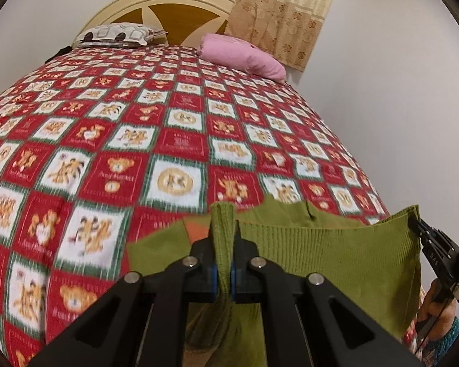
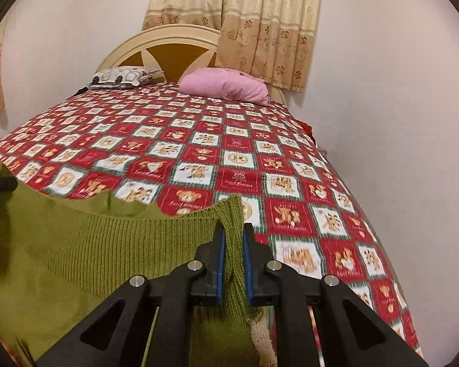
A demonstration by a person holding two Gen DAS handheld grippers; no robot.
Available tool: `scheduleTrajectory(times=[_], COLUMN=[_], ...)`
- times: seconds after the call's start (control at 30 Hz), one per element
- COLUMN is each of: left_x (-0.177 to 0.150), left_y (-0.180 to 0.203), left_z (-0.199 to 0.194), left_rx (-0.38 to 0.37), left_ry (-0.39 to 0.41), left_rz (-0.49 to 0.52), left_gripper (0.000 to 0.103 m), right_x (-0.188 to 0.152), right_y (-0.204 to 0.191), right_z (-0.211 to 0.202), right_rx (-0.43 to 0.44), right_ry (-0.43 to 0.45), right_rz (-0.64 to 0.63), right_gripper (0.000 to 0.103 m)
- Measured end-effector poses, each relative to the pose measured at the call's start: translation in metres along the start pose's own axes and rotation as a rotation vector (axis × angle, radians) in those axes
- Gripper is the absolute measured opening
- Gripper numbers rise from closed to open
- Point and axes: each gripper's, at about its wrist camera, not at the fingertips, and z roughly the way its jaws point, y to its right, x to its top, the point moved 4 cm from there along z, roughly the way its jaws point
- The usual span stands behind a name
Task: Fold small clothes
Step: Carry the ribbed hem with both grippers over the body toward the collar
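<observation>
1. The bed [image 1: 174, 116], under a red teddy-bear quilt [image 2: 235, 159], fills both views and serves as the landmark; its headboard [image 1: 168, 9] stands at the far end beneath patterned curtains [image 2: 254, 30].
2. A pink pillow [image 1: 244, 56] and a printed pillow [image 1: 119, 33] lie on the bed against the headboard, well apart from the work at the near end.
3. The green knit sweater [image 1: 321, 244] hangs stretched at the bed's near end, held up by its ribbed edge; whether its lower part touches the quilt cannot be told.
4. The left gripper [image 1: 223, 244] has its fingers pressed together, pinching 1 corner of the ribbed edge, which stands up in a fold between them.
5. The right gripper [image 2: 233, 244] pinches the opposite corner likewise, with bunched knit trailing down between its fingers.
6. Risks, as I judge them: each grip takes only a narrow bite of stretchy knit, so too much tension between the 2 hands could pull a corner free. Uneven height would probably lay the sweater skewed on the bed, and the hidden lower part might crumple underneath, spoiling the fold.
</observation>
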Motion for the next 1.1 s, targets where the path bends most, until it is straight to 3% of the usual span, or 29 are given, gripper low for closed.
scheduleTrajectory(times=[0.43, 0.7, 0.97, 1.1], left_x=[0.016, 0.01, 0.002, 0.001], left_y=[-0.003, -0.006, -0.019, -0.014], left_z=[0.071, 0.097, 0.116, 0.118], left_rx=[0.114, 0.245, 0.25, 0.285], left_ry=[-0.03, -0.043, -0.121, -0.118], left_rz=[0.009, 0.04, -0.013, 0.019], left_gripper=[0.005, 0.005, 0.007, 0.008], right_x=[0.002, -0.019, -0.027, -0.029], right_y=[0.006, 0.009, 0.009, 0.009], right_z=[0.083, 0.121, 0.136, 0.143], right_rx=[-0.047, -0.1, -0.115, -0.117], right_ry=[-0.055, -0.137, -0.216, -0.246], right_rz=[0.05, 0.028, 0.018, 0.011], right_gripper=[0.01, 0.01, 0.01, 0.01])
